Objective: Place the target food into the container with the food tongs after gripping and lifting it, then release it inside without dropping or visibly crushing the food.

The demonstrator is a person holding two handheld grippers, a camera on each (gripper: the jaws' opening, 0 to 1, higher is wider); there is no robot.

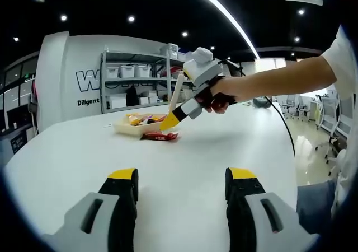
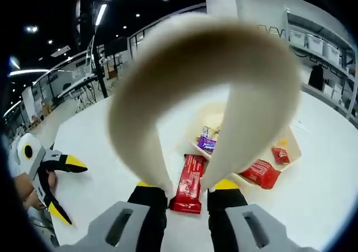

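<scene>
A red snack packet lies flat on the white table, just in front of the cream container. The container holds several snack packets. My right gripper is shut on the cream food tongs. It grips them low on both arms, and their looped end rises toward the camera. The arm ends straddle the near end of the red packet; contact cannot be told. My left gripper hovers open and holds nothing, well short of the container.
The white table is wide and rounded. A person's hand and forearm hold the right gripper, with a black cable trailing behind. Shelves with storage bins stand beyond the table's far edge.
</scene>
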